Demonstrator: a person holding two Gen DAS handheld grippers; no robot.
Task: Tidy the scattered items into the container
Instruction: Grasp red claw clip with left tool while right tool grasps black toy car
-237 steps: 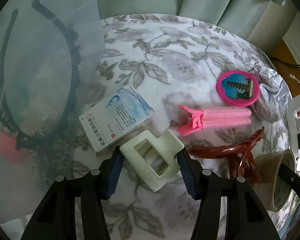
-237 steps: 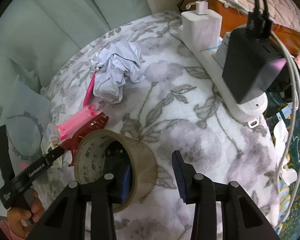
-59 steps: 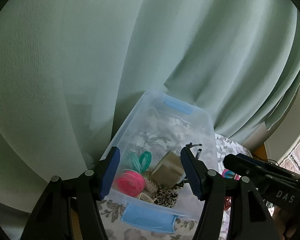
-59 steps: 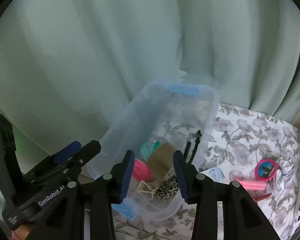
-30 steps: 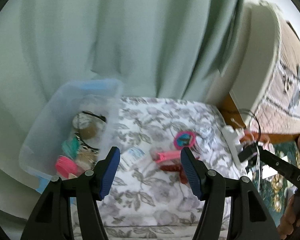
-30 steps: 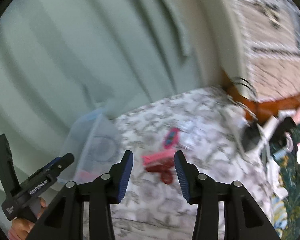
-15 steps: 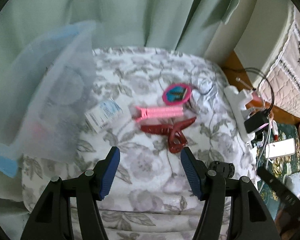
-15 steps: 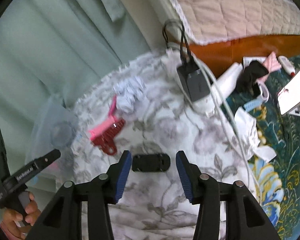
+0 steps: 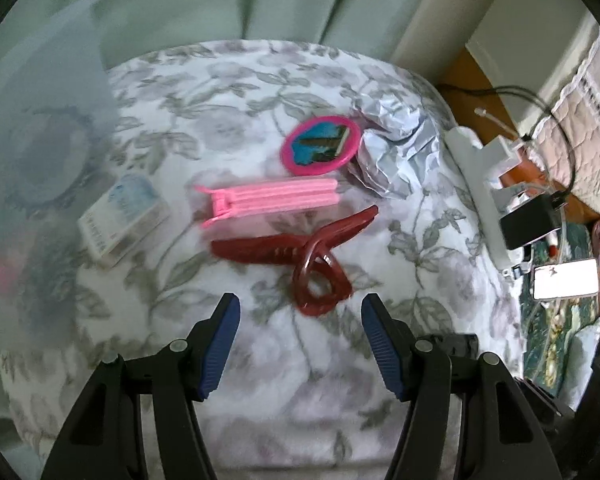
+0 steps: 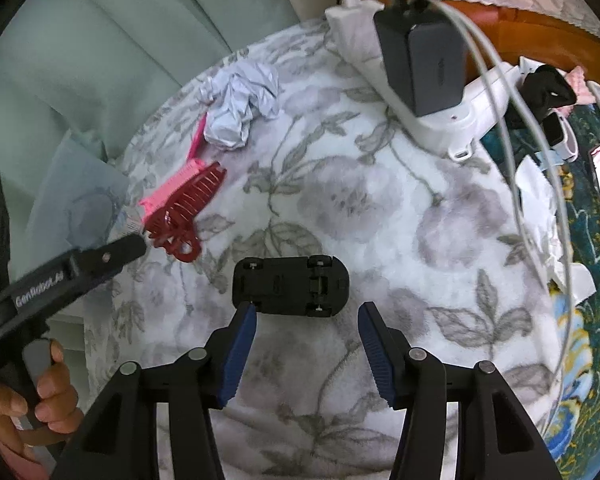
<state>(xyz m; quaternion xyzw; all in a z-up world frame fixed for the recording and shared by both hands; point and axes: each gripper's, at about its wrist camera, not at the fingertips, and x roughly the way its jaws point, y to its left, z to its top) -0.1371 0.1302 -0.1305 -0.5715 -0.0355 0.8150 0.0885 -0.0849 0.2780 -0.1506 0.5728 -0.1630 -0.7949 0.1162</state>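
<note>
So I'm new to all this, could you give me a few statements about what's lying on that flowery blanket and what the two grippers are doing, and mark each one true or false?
1. The right gripper is open, with nothing between its fingers. True.
2. The black toy car stands on its wheels. False: it lies upside down, wheels up.
3. The pink hair clip lies beside the dark red claw clip on the blanket. True.
4. The left gripper is clamped on the claw clip. False: it is open and the clip lies loose ahead of it.
5. The round pink mirror sits next to crumpled paper. True.
</note>
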